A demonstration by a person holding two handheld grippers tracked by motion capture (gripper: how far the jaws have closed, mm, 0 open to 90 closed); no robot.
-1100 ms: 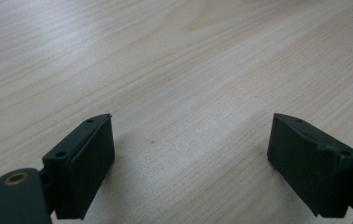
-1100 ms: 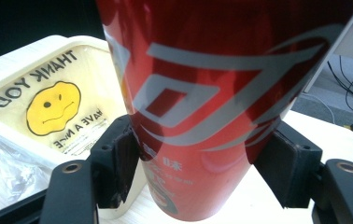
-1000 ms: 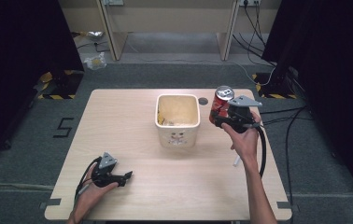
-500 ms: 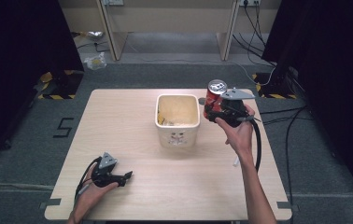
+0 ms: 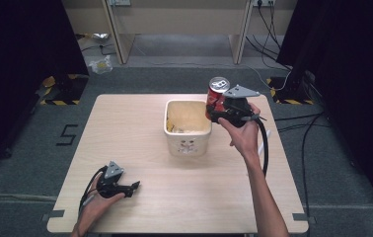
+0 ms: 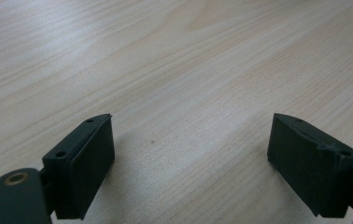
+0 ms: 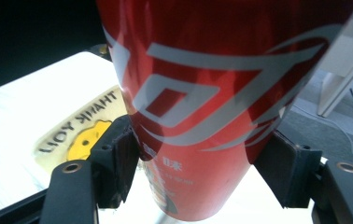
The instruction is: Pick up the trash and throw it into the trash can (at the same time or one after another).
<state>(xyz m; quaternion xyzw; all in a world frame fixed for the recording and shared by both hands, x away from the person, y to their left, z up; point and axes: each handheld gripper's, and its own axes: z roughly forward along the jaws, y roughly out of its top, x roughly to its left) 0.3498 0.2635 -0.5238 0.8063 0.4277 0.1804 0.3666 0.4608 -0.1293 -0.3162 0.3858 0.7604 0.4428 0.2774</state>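
Observation:
A red soda can hangs upright in the air by the right rim of the cream bin, and my right gripper is shut on its lower half. In the right gripper view the can stands between the two black pads, which press on its sides. Below it lies a bag printed "THANK YOU". My left gripper rests on the table at the front left. Its jaws stand wide apart in the left gripper view, with bare wood between them.
A small white object lies on the table to the right of the bin, behind my right forearm. Black cables run over the grey floor at the right. A desk frame stands beyond the table's far edge.
My right gripper has carried the can up and to the left, from beside the bin to its right rim. The left gripper has stayed where it was.

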